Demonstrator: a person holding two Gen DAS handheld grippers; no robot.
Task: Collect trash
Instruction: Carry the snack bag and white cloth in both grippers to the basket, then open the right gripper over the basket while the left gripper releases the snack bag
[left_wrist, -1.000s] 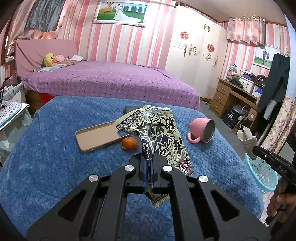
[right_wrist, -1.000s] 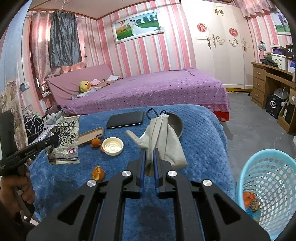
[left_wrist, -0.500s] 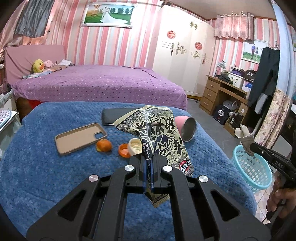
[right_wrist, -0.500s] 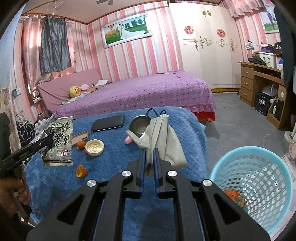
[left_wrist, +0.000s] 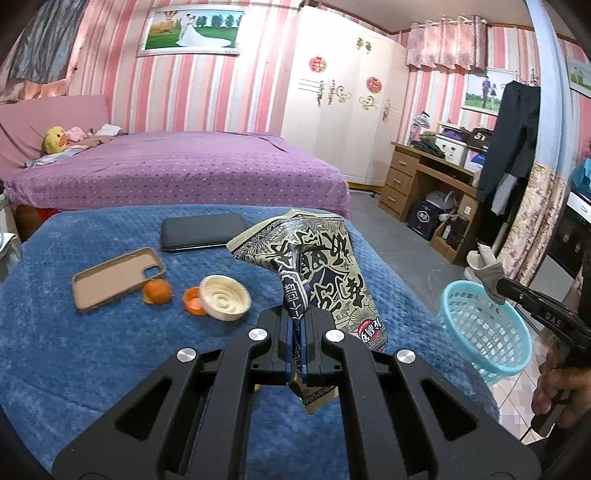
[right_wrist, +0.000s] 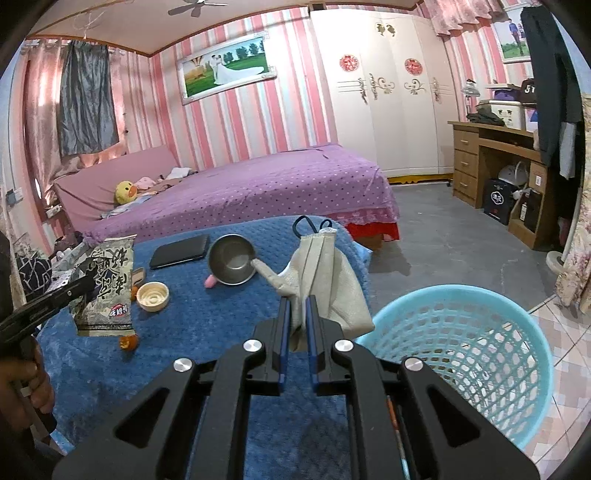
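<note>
My left gripper (left_wrist: 295, 314) is shut on a crumpled black-and-cream snack bag (left_wrist: 325, 273), held up over the blue blanket (left_wrist: 74, 350). My right gripper (right_wrist: 295, 314) is shut on a grey face mask (right_wrist: 332, 273) with dark ear loops, close beside the rim of the light blue mesh basket (right_wrist: 480, 350). That basket (left_wrist: 484, 332) stands on the floor to the right of the blanket. The snack bag (right_wrist: 107, 284) and the mask (left_wrist: 487, 269) also show from the opposite wrist views. Orange peel pieces (left_wrist: 157, 291) lie on the blanket.
On the blanket lie a tan phone case (left_wrist: 114, 277), a dark phone (left_wrist: 203, 232), a cream lid (left_wrist: 225, 297), an orange cap (left_wrist: 194, 301) and a tipped pink-handled metal cup (right_wrist: 231, 260). A purple bed (left_wrist: 177, 173) is behind, a wooden desk (left_wrist: 424, 184) at right.
Both grippers have swung rightward with their loads, so the blue basket looms larger and nearer. The blanket objects have slid left in both views.
</note>
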